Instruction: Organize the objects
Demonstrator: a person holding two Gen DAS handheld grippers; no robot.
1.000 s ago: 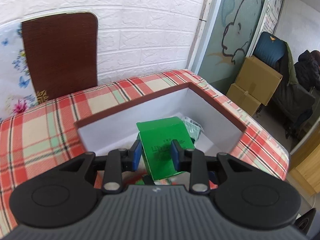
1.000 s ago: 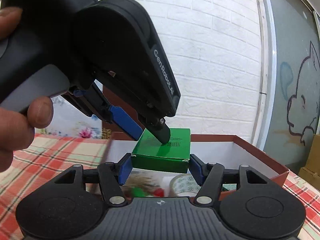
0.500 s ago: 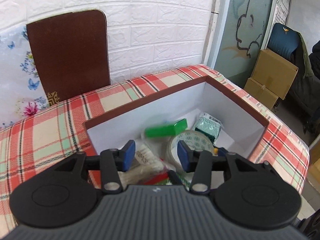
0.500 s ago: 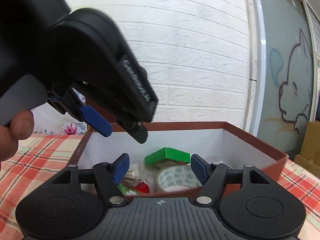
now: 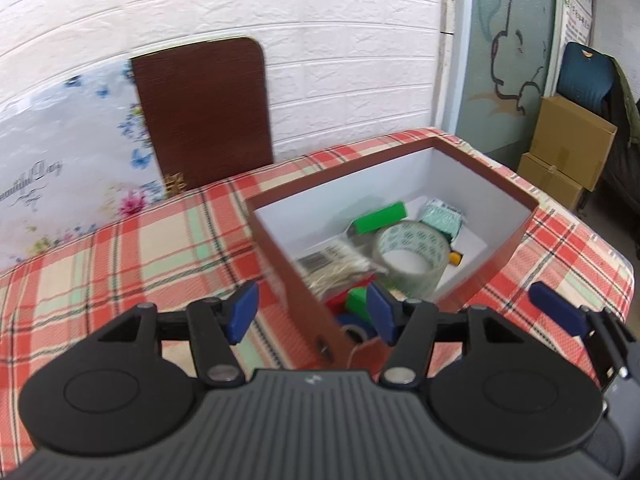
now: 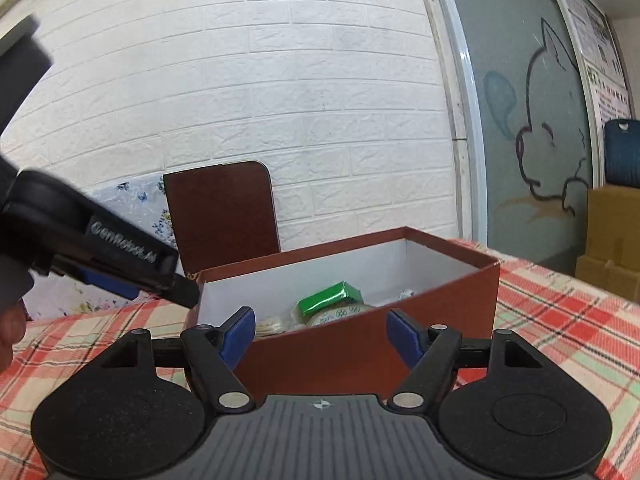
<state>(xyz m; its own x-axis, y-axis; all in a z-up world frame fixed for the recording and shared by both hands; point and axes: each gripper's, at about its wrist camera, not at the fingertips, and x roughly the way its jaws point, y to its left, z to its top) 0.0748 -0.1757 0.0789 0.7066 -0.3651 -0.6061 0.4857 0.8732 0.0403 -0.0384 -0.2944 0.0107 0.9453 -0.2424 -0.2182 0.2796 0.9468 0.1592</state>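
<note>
hovering low in frame, the left gripper (image 5: 312, 312) and right gripper (image 6: 320, 336) both gape wide, gripping nothing; the green box (image 5: 380, 219) lies inside the brown storage box (image 5: 516, 196), right of centre.

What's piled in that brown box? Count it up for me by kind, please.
Tape rolls: 2, a clear tape roll and a blue tape roll
Green boxes: 2, one green box at the back, another green box near the front
Green-patterned packet: 1
Cotton swab pack: 1
Small yellow item: 1
Total visible: 7; more may be hidden.
</note>
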